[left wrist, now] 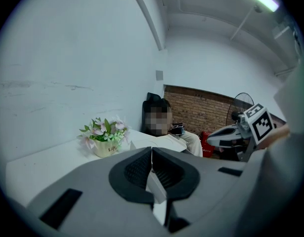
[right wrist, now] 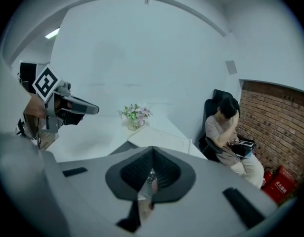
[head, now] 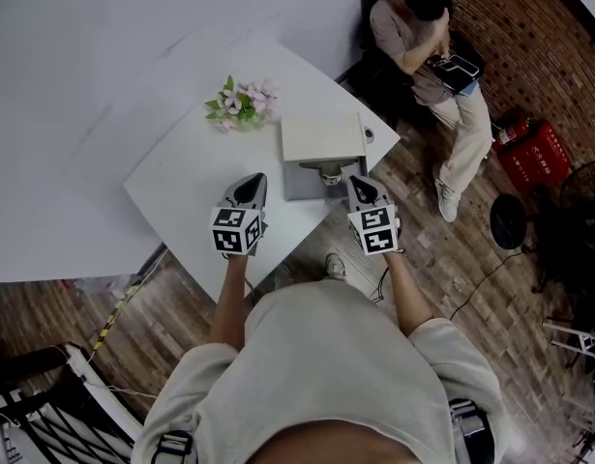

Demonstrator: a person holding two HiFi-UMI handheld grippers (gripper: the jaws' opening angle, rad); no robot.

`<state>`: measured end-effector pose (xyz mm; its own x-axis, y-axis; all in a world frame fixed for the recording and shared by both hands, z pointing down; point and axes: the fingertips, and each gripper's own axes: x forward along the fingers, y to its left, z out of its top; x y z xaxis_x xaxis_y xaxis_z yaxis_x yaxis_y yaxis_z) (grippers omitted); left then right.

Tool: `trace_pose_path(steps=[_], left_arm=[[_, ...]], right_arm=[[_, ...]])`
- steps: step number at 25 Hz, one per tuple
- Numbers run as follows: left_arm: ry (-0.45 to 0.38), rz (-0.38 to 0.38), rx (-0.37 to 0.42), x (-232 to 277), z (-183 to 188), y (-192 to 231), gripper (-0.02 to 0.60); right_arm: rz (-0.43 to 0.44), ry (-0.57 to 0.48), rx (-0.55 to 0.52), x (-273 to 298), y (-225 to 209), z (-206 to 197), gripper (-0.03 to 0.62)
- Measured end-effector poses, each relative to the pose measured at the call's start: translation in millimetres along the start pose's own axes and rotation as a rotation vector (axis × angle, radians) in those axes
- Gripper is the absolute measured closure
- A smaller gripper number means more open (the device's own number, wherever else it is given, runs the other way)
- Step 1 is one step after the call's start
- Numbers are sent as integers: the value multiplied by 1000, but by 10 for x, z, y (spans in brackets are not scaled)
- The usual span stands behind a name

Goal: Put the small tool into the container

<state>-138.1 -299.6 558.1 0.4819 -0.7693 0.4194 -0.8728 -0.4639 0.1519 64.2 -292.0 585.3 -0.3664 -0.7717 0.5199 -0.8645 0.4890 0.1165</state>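
A white-lidded grey box, the container [head: 320, 138], stands on the white table [head: 181, 177] near its right corner. A small pale, roundish object [head: 331, 174] lies at the box's open front; I cannot tell what it is. My left gripper [head: 251, 182] hovers just left of the box front with its jaws together and nothing between them. My right gripper [head: 357, 182] hangs just right of the box front, also shut and empty. In the left gripper view the left gripper [left wrist: 152, 151] points over the box lid. From the right gripper view, the right gripper [right wrist: 152, 150] faces the lid [right wrist: 159, 136].
A pot of pink and white flowers [head: 241, 103] stands behind the box to its left. A person [head: 428, 56] sits in a dark chair beyond the table's right corner. A red canister [head: 531, 155] and a fan [head: 578, 201] stand on the wooden floor at right.
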Motion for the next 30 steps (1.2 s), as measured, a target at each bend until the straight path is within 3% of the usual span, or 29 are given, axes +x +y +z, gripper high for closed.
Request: trace_pose_path(steps=[13,30], left_arm=[[-61,27,36,-89,346,34,571],[-76,38,30,-20,417,93,571]], right_arm=[[-72,-169,29,-291,-242,504,595],[-84,-211,64,-282,-315,625,595]])
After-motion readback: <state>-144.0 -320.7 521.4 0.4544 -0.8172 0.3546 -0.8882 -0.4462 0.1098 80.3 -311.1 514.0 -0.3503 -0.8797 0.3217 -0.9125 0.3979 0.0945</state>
